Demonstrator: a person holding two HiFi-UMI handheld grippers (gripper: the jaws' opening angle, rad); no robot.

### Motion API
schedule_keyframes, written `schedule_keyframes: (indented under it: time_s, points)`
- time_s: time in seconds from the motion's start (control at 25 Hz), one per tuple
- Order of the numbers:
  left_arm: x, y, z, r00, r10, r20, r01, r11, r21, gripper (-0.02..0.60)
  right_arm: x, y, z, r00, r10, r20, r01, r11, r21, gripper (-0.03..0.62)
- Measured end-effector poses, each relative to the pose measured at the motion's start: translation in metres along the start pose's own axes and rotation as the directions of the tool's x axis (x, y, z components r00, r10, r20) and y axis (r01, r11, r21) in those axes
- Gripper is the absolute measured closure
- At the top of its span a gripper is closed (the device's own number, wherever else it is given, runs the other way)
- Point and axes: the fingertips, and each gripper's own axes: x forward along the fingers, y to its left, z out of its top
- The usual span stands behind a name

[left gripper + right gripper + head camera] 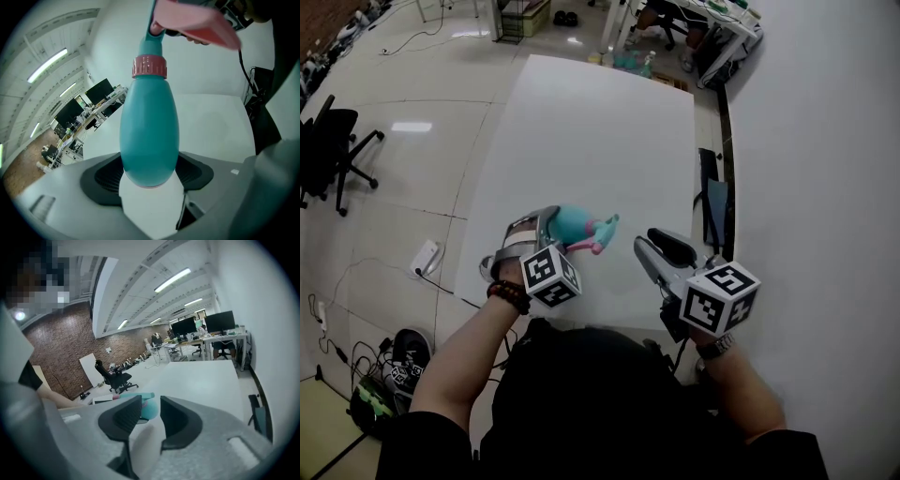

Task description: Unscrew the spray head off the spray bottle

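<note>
While the left gripper (149, 174) clamps the teal spray bottle (150, 122) by its belly, the right gripper (150, 408) waits beside the bottle, jaws parted and empty; recommended: seat it squarely on the pink collar (149, 66), not the trigger; beyond the bottle, bare white table (600, 122); further off, office chair (328, 150), monitors (220, 322).

Over table (609, 122): one spray bottle (570, 223), one spray head (602, 234) on it, two grippers: left gripper (546, 225), right gripper (662, 246). Left of table: one office chair (328, 150), one power strip (425, 256).
</note>
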Motion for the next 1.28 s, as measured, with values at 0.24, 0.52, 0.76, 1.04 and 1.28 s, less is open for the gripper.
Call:
schedule_keyframes:
  time_s: [0.24,0.52,0.76,1.04,1.28]
  points:
    - [-0.018,0.018,0.004,0.997,0.073,-0.006,-0.072,0.994,0.081,0.212,0.009,0.008,0.001,0.985,0.168,0.027,-0.167,0.930,0.327,0.390]
    - [-0.029,0.036,0.012,0.983,0.181,-0.002,-0.178,0.966,0.186,0.212,0.023,0.019,0.006,0.950,0.294,0.109,-0.295,0.720,0.628,0.361]
    - [-0.031,0.039,0.012,0.971,0.241,-0.008,-0.231,0.940,0.251,0.212,0.040,0.022,-0.003,0.954,0.290,0.082,-0.268,0.693,0.670,0.362]
    - [-0.026,0.040,0.016,0.957,0.288,-0.017,-0.266,0.905,0.332,0.212,0.056,0.024,-0.020,0.957,0.285,0.054,-0.231,0.636,0.736,0.362]
    - [-0.027,0.035,0.025,0.957,0.290,-0.013,-0.267,0.898,0.351,0.212,0.062,0.019,-0.029,0.965,0.258,0.048,-0.204,0.622,0.756,0.420]
